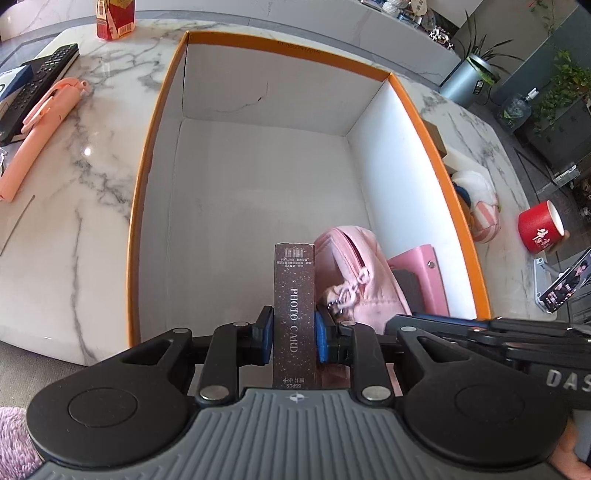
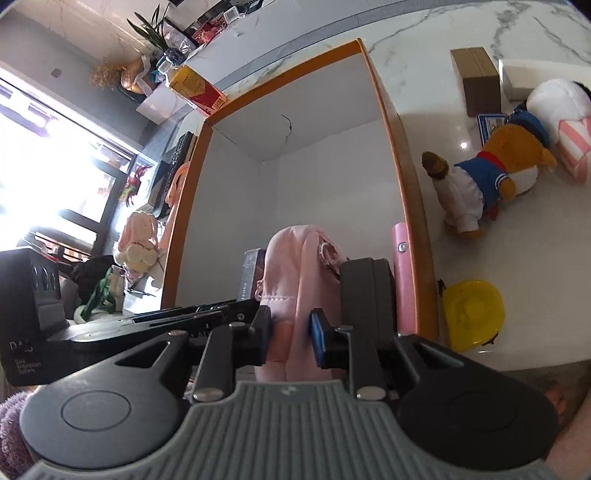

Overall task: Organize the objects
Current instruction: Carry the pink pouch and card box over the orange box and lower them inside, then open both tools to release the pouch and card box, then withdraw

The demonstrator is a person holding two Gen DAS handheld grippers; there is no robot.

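Photo card box (image 1: 294, 314) upright, pinched by left gripper (image 1: 294, 334), blue fingers (image 1: 266, 332) tight on both long sides, held over near end of orange-rimmed storage box (image 1: 147, 155). Pink pouch (image 2: 295, 280) just right of card box, squeezed in right gripper (image 2: 290, 332), fingers (image 2: 318, 338) closed on fabric near its bottom seam. Both inside storage box near end; contact with floor not visible. Pink wallet (image 1: 421, 280) against right wall of storage box, beyond pouch, dark block (image 2: 364, 291) between the two.

Step, likely: seat both items side by side in storage box. Best: lower card box straight down, keep vertical, snug beside pouch without snagging zipper pull (image 1: 354, 286); release only once base rests. Soft pouch probably slumps when released, so lean toward wallet.

Outside storage box, on desk (image 1: 74, 240): pink pen-like thing (image 1: 40, 129), remote (image 1: 40, 81), red carton (image 1: 114, 18) to left; plush bear (image 2: 487, 173), yellow lid (image 2: 472, 314) to right.
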